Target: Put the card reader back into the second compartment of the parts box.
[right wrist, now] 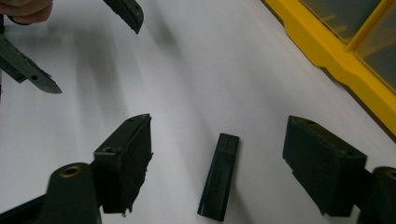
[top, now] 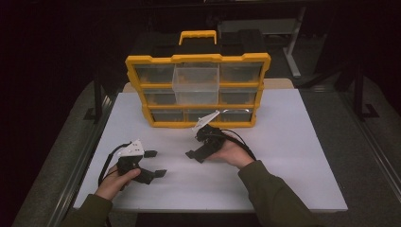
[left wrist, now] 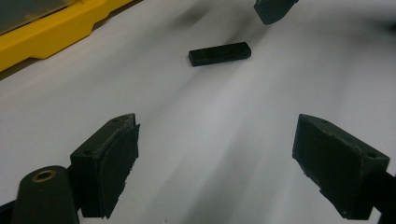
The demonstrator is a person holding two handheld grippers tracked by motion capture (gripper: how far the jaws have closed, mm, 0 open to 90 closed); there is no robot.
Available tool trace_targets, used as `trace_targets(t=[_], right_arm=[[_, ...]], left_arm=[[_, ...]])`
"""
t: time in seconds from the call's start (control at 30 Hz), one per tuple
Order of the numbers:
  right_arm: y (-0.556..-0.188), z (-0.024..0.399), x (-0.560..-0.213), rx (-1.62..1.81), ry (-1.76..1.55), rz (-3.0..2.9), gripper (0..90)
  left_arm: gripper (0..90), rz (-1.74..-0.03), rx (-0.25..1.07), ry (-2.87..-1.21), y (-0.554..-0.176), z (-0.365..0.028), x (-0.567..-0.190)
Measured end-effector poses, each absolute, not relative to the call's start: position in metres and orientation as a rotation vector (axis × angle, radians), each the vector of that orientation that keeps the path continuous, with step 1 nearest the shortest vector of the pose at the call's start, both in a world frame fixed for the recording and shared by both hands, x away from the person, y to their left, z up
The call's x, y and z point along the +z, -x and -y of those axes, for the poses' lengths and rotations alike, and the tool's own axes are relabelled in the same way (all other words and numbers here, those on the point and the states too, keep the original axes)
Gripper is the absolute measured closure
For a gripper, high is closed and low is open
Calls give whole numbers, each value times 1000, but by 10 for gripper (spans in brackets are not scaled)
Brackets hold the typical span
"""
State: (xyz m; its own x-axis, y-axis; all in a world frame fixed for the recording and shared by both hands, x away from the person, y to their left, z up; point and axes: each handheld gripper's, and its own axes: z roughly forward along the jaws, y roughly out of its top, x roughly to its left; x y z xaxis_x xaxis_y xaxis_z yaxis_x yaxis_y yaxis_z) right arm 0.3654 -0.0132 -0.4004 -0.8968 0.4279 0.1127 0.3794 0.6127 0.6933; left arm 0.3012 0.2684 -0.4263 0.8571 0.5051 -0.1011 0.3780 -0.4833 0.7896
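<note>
Between the right gripper's two black jaws, flat on the white table, lay a small black bar. The jaws stood partly apart on either side of it, neither pad touching it, so nothing was gripped. From the left gripper view the same bar lay well ahead on the bare tabletop. The left gripper rested low near the table's front left, jaws spread wide with nothing in them. Beyond both, at the table's far edge, stood a yellow organizer case with clear drawers.
</note>
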Motion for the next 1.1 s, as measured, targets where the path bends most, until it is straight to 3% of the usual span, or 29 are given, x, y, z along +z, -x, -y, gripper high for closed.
trace_targets(t=[0.63, 1.1], right_arm=[[-366, 12, -414, 1092, -712, -2804, 531], [-369, 8, -429, 1004, -729, -2823, 587]], left_arm=[[142, -638, 183, -2132, -300, -269, -426], [142, -634, 184, -2134, -300, -269, -426]])
